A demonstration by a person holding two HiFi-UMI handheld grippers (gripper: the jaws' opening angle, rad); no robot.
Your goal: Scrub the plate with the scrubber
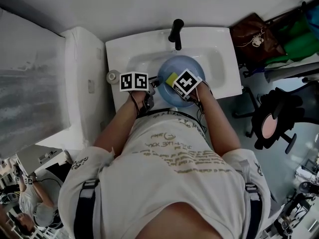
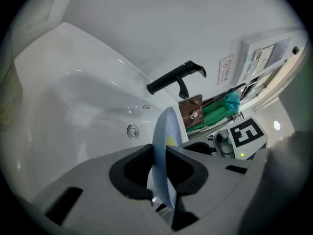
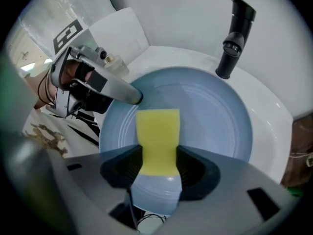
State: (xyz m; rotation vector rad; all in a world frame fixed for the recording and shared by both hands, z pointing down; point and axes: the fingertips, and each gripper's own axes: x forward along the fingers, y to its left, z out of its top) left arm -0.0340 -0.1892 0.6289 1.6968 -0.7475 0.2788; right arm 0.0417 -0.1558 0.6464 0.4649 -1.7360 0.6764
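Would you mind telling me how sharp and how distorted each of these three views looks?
Head view: evenly lit, plate sharp, wide-angle bending at the edges. Left gripper view: strong fisheye, dark corners, foreground soft. Right gripper view: same fisheye, scrubber crisp, left edge smeared.

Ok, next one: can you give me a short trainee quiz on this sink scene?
1. True or false: the left gripper is shut on the rim of the blue plate.
2. What sits between the jaws of the right gripper? A: a yellow scrubber; B: a cup; C: nothing.
3. Fill in: the faucet behind the white sink is ____ in colour.
Key: 1 true; 2 A; 3 black.
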